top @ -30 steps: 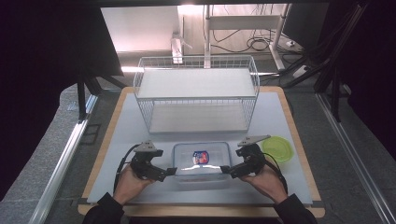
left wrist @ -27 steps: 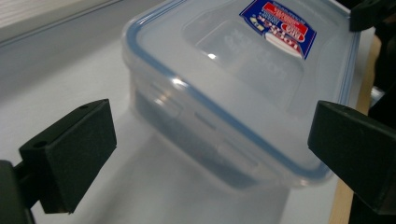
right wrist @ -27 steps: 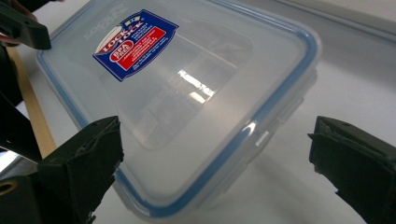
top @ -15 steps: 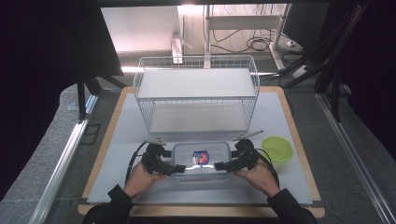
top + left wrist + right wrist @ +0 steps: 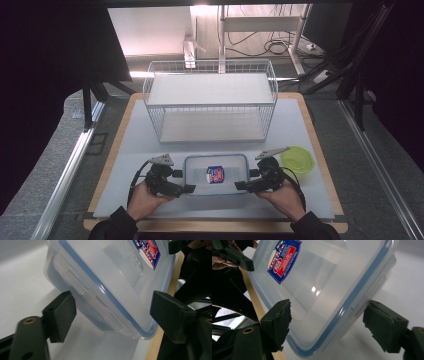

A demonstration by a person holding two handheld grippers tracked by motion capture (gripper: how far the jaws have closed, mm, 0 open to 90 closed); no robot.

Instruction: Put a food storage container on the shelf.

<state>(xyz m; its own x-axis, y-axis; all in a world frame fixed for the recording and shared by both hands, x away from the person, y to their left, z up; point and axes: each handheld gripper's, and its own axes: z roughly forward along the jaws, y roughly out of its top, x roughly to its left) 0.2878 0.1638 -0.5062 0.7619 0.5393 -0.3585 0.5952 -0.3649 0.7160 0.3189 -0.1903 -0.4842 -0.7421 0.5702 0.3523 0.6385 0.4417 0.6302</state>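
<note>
Clear plastic container (image 5: 216, 175) with blue-sealed lid — lies flat on the grey mat (image 5: 125, 145) near the table's front edge, in front of the wire basket (image 5: 210, 100). Its long axis runs left to right, lid and label facing up. Left gripper (image 5: 184, 189) and right gripper (image 5: 241, 186) each straddle one short end; their jaws have just been closing, and whether the pads press cannot be told. Green lid (image 5: 298, 161) lies just right.
</note>
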